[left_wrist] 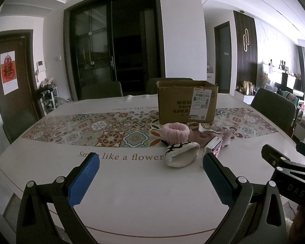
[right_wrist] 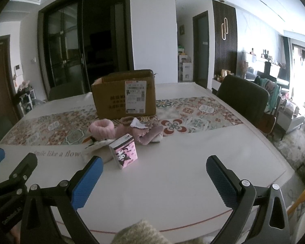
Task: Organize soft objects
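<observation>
A pile of soft things lies in front of an open cardboard box (left_wrist: pixel 187 103) (right_wrist: pixel 125 96): a pink fluffy band (left_wrist: pixel 175 132) (right_wrist: pixel 101 129), a white slipper with black pattern (left_wrist: pixel 181 154) (right_wrist: pixel 95 145), mauve-pink cloth pieces (left_wrist: pixel 209 135) (right_wrist: pixel 148 134), and a pink tissue pack (left_wrist: pixel 213 149) (right_wrist: pixel 125 152). My left gripper (left_wrist: pixel 150 162) is open and empty, short of the pile. My right gripper (right_wrist: pixel 154 164) is open and empty, just right of the tissue pack.
The white table (left_wrist: pixel 132 193) carries a patterned tile runner (left_wrist: pixel 103 128). Dark chairs stand at the far side (left_wrist: pixel 101 90) and the right (right_wrist: pixel 242 99). A fuzzy grey-beige thing (right_wrist: pixel 140 233) shows at the bottom of the right wrist view.
</observation>
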Demonstrator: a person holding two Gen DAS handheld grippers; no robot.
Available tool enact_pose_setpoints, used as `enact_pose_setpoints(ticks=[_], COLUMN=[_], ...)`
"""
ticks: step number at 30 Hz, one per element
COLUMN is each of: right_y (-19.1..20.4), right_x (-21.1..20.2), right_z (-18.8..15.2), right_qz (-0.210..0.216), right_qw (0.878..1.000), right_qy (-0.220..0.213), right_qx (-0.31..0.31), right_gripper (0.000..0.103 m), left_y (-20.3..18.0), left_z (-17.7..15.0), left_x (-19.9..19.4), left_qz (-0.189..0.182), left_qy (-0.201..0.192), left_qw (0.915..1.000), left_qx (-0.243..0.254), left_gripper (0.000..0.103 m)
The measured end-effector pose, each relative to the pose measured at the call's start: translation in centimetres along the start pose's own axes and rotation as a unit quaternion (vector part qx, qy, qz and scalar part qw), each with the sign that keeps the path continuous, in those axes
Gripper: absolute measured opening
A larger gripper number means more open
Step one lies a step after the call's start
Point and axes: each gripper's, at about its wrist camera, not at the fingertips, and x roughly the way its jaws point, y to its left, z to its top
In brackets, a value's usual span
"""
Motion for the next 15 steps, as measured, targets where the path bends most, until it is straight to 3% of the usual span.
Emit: enact_pose_setpoints(ticks=[15], right_y=[0.09], right_x=[0.06], right_z=[-0.18], right_qz=[-0.001], right_qw=[1.000], right_qy=[0.002], right_qx=[-0.001], right_gripper=[0.103], left_y=[-0.02], left_z=[-0.06], left_x=[0.00], left_qz=[0.000], left_qy=[0.000], left_qw=[1.0000], left_qx=[0.000], left_gripper=[0.103])
